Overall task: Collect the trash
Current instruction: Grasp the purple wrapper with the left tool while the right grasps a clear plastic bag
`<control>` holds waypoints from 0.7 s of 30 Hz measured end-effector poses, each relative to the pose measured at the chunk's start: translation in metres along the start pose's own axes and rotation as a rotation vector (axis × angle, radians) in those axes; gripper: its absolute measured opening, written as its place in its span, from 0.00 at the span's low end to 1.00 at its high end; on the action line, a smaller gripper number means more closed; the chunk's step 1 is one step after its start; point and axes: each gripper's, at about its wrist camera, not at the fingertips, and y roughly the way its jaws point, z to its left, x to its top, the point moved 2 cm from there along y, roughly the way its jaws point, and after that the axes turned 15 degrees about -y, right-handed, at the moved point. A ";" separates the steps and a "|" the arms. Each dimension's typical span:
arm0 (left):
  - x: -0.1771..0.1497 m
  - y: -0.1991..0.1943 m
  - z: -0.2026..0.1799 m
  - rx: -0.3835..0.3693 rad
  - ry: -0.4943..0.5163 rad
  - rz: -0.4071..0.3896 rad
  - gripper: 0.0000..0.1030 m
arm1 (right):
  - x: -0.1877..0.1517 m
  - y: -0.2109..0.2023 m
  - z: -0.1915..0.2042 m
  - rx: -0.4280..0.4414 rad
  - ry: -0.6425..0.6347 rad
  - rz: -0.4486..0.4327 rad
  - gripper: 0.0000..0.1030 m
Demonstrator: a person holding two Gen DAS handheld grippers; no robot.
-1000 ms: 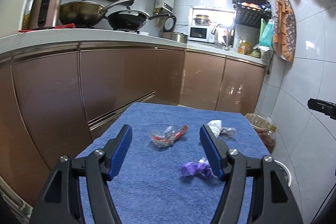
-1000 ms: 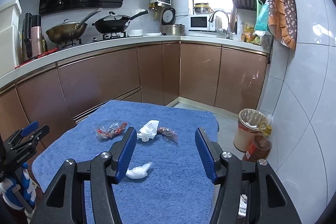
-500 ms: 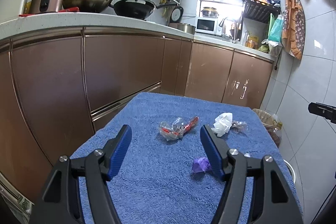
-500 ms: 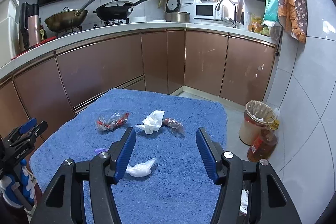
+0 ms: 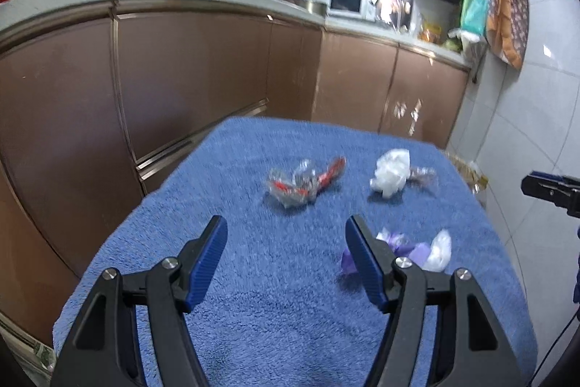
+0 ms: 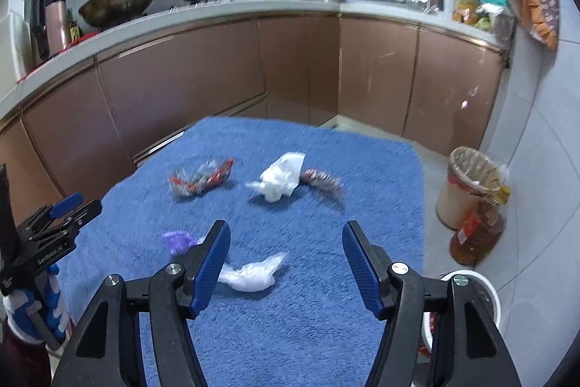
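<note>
Fingers (image 6: 357, 263) of right gripper (image 6: 286, 265) parted, just widening, nothing between; left gripper (image 5: 286, 260) released too. White plastic scrap (image 6: 253, 274) near towel's (image 6: 380, 169) near edge, beside purple wrapper (image 6: 177, 240). Probably light, soft, crinkly: pinch the bunched middle.

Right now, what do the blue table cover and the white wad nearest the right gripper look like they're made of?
Blue table cover: looks like terry cloth, matte and fuzzy with a looped nap, draping softly over the edges. White wad: probably thin plastic film, slightly translucent and twisted, though motion blur leaves tissue possible.
</note>
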 end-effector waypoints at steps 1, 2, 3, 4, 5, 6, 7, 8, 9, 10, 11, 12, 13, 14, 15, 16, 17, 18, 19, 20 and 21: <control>-0.002 0.006 0.000 -0.005 0.016 0.021 0.64 | -0.002 0.008 0.001 0.016 -0.004 0.014 0.61; -0.003 0.010 0.000 -0.015 0.030 0.039 0.64 | -0.004 0.015 0.003 0.030 -0.004 0.026 0.62; -0.005 0.016 -0.001 -0.029 0.048 0.061 0.64 | -0.006 0.023 0.003 0.048 -0.001 0.040 0.62; -0.007 0.020 -0.004 -0.042 0.064 0.077 0.64 | -0.008 0.029 0.003 0.060 0.004 0.050 0.62; -0.010 0.027 -0.009 -0.074 0.093 0.111 0.64 | -0.011 0.038 0.003 0.078 0.012 0.064 0.62; -0.013 0.033 -0.014 -0.098 0.112 0.136 0.64 | -0.015 0.047 0.002 0.096 0.022 0.078 0.62; -0.016 0.039 -0.019 -0.123 0.131 0.166 0.64 | -0.019 0.056 0.001 0.114 0.034 0.092 0.62; -0.018 0.046 -0.023 -0.142 0.145 0.189 0.64 | -0.021 0.062 0.000 0.128 0.044 0.101 0.62; -0.020 0.054 -0.029 -0.161 0.168 0.216 0.64 | -0.024 0.069 -0.001 0.145 0.053 0.113 0.62; -0.023 0.059 -0.033 -0.169 0.186 0.231 0.64 | -0.028 0.077 -0.001 0.163 0.063 0.125 0.62; -0.025 0.069 -0.038 -0.179 0.211 0.254 0.64 | -0.031 0.084 -0.002 0.180 0.071 0.137 0.62; -0.025 0.076 -0.041 -0.181 0.222 0.268 0.64 | -0.034 0.091 -0.003 0.198 0.081 0.147 0.62; -0.025 0.083 -0.042 -0.183 0.227 0.283 0.64 | -0.036 0.096 -0.003 0.217 0.091 0.156 0.62; -0.025 0.089 -0.044 -0.192 0.227 0.300 0.64 | -0.037 0.101 -0.004 0.232 0.099 0.162 0.62; -0.024 0.094 -0.044 -0.203 0.225 0.316 0.64 | -0.039 0.105 -0.005 0.247 0.107 0.166 0.62; -0.024 0.099 -0.044 -0.214 0.219 0.336 0.64 | -0.040 0.109 -0.006 0.262 0.116 0.169 0.62; -0.025 0.105 -0.044 -0.218 0.209 0.355 0.64 | -0.042 0.113 -0.007 0.279 0.127 0.173 0.62; -0.026 0.111 -0.044 -0.229 0.197 0.377 0.64 | -0.043 0.117 -0.007 0.293 0.135 0.176 0.62; -0.027 0.115 -0.044 -0.238 0.188 0.395 0.64 | -0.044 0.120 -0.006 0.306 0.140 0.180 0.62; -0.028 0.118 -0.045 -0.243 0.182 0.407 0.63 | -0.044 0.122 -0.005 0.315 0.142 0.182 0.62; -0.030 0.120 -0.045 -0.246 0.179 0.414 0.63 | -0.045 0.125 -0.004 0.325 0.143 0.184 0.62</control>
